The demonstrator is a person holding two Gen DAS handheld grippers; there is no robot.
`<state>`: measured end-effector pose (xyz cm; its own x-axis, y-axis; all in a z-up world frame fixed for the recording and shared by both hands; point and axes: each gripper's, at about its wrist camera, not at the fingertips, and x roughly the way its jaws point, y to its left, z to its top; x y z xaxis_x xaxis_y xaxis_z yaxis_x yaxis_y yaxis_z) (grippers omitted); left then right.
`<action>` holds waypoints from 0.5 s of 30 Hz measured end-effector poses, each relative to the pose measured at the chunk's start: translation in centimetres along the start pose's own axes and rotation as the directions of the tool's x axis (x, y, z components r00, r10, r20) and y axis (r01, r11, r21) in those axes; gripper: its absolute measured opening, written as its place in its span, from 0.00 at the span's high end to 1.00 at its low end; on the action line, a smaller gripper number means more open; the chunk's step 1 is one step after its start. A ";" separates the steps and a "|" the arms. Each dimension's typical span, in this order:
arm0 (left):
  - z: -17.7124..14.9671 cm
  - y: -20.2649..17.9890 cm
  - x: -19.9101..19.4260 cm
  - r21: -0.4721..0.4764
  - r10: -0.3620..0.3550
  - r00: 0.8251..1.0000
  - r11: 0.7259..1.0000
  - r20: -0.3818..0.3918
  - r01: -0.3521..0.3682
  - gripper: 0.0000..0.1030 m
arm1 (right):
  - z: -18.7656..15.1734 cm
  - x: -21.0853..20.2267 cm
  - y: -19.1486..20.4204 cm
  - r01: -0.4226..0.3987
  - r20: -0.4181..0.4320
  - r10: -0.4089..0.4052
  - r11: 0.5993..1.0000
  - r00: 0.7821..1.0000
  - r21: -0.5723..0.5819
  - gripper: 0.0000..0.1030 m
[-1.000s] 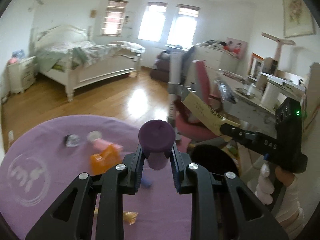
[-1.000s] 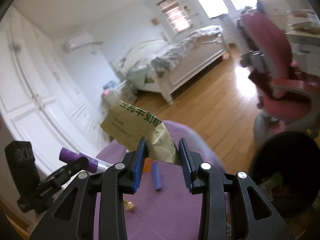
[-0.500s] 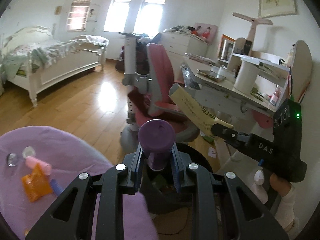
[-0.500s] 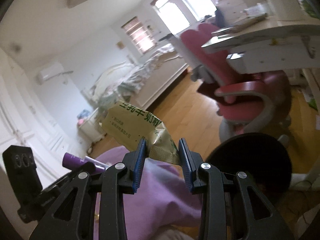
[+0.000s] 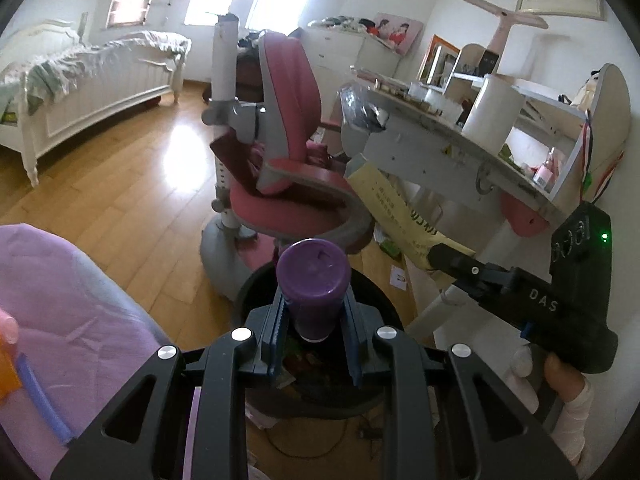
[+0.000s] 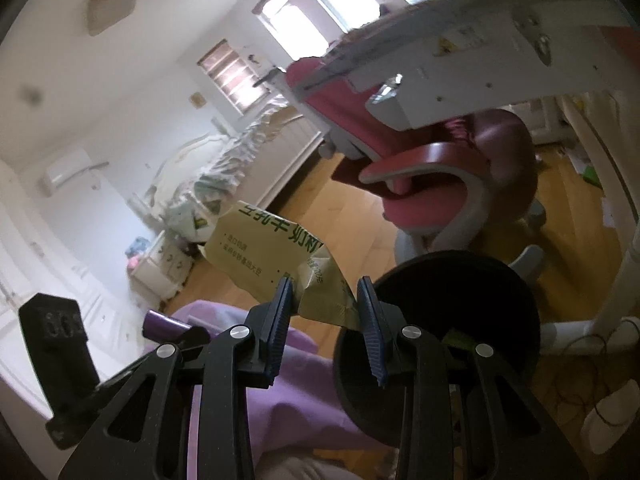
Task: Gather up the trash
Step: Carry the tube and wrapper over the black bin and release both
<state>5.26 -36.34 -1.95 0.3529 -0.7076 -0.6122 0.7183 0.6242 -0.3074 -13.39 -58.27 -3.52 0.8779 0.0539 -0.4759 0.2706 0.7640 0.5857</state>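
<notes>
My left gripper (image 5: 315, 310) is shut on a purple bottle (image 5: 313, 276) and holds it over the black trash bin (image 5: 372, 392). My right gripper (image 6: 327, 300) is shut on a yellow-green snack wrapper (image 6: 272, 258), just left of and above the bin (image 6: 460, 320). The wrapper (image 5: 396, 212) and right gripper (image 5: 440, 258) also show in the left wrist view, to the right of the bin. The purple bottle (image 6: 162, 326) shows at lower left in the right wrist view.
A purple-covered table (image 5: 60, 292) with an orange packet (image 5: 8, 364) lies left of the bin. A pink chair (image 5: 288, 176) and a white desk (image 5: 460, 140) stand behind the bin. A bed (image 5: 88, 80) is at far left.
Both grippers have swung right, away from the purple table, and now hang at the black bin. Each still holds its item.
</notes>
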 end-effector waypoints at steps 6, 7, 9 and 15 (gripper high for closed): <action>0.0 -0.9 2.0 0.013 -0.013 0.999 1.000 -0.036 0.013 0.76 | -0.4 0.3 -1.4 0.018 -0.007 -0.018 0.999 1.000 0.032 0.67; 0.0 -1.1 2.3 0.016 -0.016 0.999 1.000 -0.041 0.016 0.76 | -0.5 0.4 -1.7 0.022 -0.007 -0.021 0.999 1.000 0.039 0.67; 0.0 -1.6 3.1 0.025 -0.026 0.998 0.999 -0.054 0.027 0.76 | -0.5 0.3 -2.2 0.027 -0.011 -0.026 0.998 1.000 0.050 0.67; 0.1 -3.0 5.2 0.044 -0.046 0.995 0.998 -0.091 0.050 0.75 | -0.4 0.2 -4.0 0.051 -0.005 -0.051 0.994 0.999 0.098 0.66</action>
<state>5.00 -41.95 -4.14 0.2631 -0.7024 -0.6614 0.7608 0.5726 -0.3055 -14.48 -61.07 -6.21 0.8610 0.0182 -0.5083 0.3523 0.6994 0.6218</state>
